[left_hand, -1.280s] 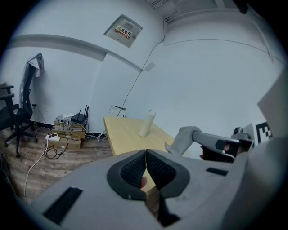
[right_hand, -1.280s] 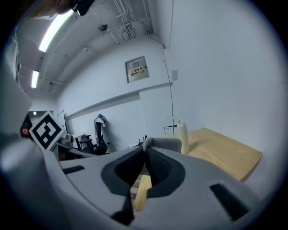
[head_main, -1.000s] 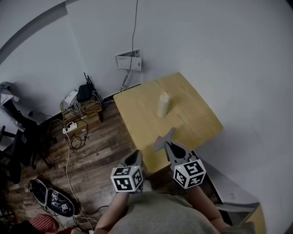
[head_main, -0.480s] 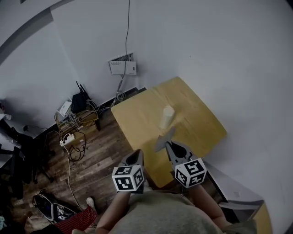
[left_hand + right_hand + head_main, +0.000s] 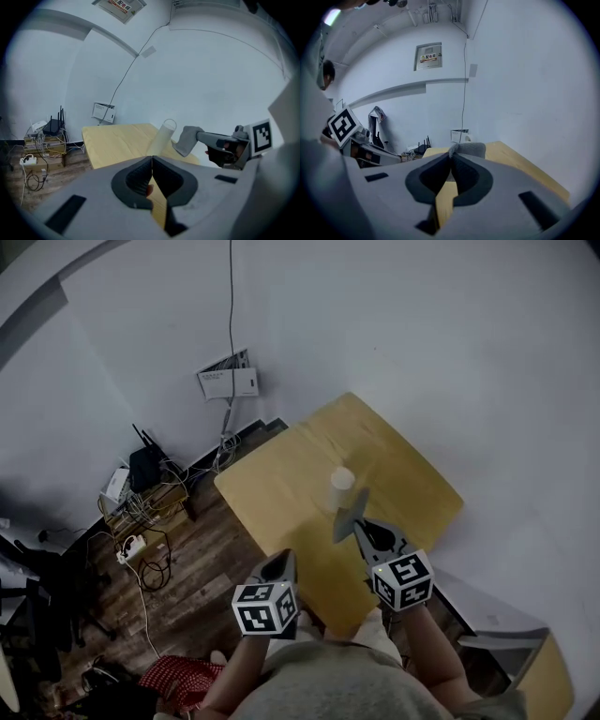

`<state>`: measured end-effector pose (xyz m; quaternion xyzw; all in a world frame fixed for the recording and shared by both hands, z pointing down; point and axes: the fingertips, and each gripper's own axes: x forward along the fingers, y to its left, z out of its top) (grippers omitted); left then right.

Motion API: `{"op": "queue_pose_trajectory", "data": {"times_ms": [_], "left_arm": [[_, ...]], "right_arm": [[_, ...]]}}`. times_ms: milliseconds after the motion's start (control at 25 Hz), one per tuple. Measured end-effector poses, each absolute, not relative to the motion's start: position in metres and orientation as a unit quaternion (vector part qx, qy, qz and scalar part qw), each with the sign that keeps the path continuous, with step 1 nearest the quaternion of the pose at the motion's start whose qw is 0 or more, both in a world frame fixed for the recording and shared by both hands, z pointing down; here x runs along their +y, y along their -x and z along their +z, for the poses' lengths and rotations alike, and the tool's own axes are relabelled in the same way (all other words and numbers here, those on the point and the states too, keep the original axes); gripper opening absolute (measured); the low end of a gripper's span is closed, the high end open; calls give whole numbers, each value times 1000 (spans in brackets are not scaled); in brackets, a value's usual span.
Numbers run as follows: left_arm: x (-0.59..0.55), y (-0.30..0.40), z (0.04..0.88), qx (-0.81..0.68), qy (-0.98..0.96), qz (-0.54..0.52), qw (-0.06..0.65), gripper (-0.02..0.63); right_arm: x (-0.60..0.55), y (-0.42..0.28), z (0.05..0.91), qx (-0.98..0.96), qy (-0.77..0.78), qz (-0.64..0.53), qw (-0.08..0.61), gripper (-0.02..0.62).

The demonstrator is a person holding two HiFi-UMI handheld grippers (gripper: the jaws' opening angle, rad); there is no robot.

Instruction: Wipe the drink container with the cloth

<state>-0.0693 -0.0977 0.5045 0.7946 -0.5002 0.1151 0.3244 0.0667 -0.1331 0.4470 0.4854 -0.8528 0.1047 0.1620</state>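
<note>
Clamping cloth (image 5: 349,513) near drink container (image 5: 341,484) w/ R gripper (image 5: 362,525) jaws; L gripper (image 5: 280,561) jaws together, empty.

Head view hangs high over the yellow table (image 5: 272,501), looking steeply down, so the whole top fits. Left gripper view sits low, just off the table's (image 5: 117,143) near edge, facing across it. Right gripper view is low over that near edge too. All three share the tabletop (image 5: 520,165); head and left also share the drink container (image 5: 341,486) (image 5: 161,137).
</note>
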Motion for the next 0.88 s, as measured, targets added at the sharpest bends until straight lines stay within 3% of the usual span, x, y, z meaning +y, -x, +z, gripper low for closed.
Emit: {"op": "queue_pose_trajectory", "data": {"times_ms": [480,880], "left_arm": [[-123,51,518,-515,-780,109,339,2],[-136,49,530,-532,-762,108,354,2]], "right_arm": [[-199,-117,468,-855,-447,43,259,8],[-232,-94,470,-880,-320,-76,343,8]]}}
